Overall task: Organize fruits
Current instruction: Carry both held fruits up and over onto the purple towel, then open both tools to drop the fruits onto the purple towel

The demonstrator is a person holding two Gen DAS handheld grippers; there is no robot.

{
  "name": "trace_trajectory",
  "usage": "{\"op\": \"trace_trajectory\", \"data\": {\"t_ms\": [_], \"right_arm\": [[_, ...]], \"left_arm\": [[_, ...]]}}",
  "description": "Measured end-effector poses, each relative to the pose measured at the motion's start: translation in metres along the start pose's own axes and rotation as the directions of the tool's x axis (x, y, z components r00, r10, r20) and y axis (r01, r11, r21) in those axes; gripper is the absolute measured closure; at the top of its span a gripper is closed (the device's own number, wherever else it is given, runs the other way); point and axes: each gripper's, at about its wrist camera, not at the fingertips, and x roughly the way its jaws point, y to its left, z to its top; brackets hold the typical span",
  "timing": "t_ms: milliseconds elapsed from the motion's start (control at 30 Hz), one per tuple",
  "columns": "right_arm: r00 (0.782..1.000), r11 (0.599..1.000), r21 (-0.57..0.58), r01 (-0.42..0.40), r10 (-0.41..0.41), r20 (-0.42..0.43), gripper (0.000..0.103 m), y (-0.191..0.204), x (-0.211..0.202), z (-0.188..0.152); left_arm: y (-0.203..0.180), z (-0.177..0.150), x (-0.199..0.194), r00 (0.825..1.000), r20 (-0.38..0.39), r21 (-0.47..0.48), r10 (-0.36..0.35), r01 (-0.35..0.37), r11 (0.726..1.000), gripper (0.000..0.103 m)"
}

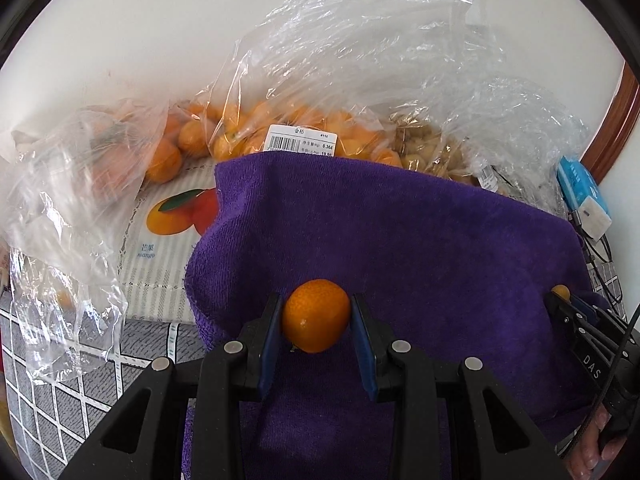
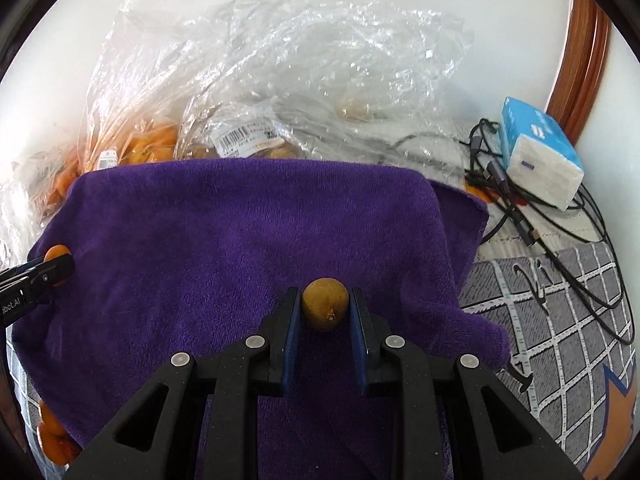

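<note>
My left gripper (image 1: 317,312) is shut on a small orange kumquat (image 1: 316,315) and holds it over a purple towel (image 1: 400,240). My right gripper (image 2: 325,306) is shut on a small brown longan (image 2: 325,304) over the same towel (image 2: 240,232). Each gripper shows at the edge of the other's view: the right one (image 1: 562,296) at the far right, the left one (image 2: 56,258) at the far left. Behind the towel lie clear plastic bags: one of kumquats (image 1: 280,128) with a barcode label, and one of brown longans (image 2: 256,140).
Another bag of oranges (image 1: 160,152) lies at the back left on a mat with a mango picture (image 1: 168,220). A blue tissue pack (image 2: 540,156) and tangled black cables (image 2: 520,208) lie at the right. The table has a grey checked cloth (image 2: 560,320). A white wall stands behind.
</note>
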Motion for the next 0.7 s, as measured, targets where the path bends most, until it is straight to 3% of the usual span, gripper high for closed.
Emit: {"op": "trace_trajectory", "data": {"t_ms": [100, 167, 233, 300, 333, 567, 700], "right_arm": [[1.0, 1.0, -0.004, -0.002, 0.002, -0.002, 0.077, 0.001, -0.001, 0.0], [1.0, 1.0, -0.012, -0.003, 0.003, -0.01, 0.067, 0.003, -0.001, -0.001], [1.0, 1.0, -0.023, 0.004, -0.004, -0.013, 0.053, 0.004, -0.004, -0.001], [1.0, 0.999, -0.025, 0.022, -0.022, 0.003, 0.046, 0.006, -0.011, -0.003], [1.0, 0.999, -0.025, 0.021, -0.021, 0.008, 0.042, 0.007, -0.017, -0.005], [0.997, 0.998, -0.052, 0.04, -0.037, 0.073, 0.037, 0.015, -0.075, -0.021], [0.994, 0.997, -0.068, 0.037, -0.03, 0.107, 0.037, 0.021, -0.11, -0.036]], "left_arm": [[0.0, 0.001, 0.001, 1.0, -0.008, 0.004, 0.006, -0.006, 1.0, 0.07], [0.0, 0.0, 0.001, 1.0, -0.014, 0.014, 0.012, -0.012, 1.0, 0.07], [-0.002, 0.002, 0.001, 1.0, -0.014, 0.021, 0.022, -0.022, 1.0, 0.063], [-0.002, 0.003, -0.005, 1.0, 0.002, 0.024, 0.024, -0.024, 0.999, 0.05], [-0.002, 0.004, -0.01, 1.0, 0.013, 0.023, 0.023, -0.023, 0.999, 0.048], [-0.003, 0.01, -0.065, 0.992, 0.123, -0.009, -0.007, 0.008, 1.0, 0.046], [0.0, -0.003, -0.099, 0.984, 0.179, -0.013, -0.027, 0.03, 0.999, 0.046]]}}
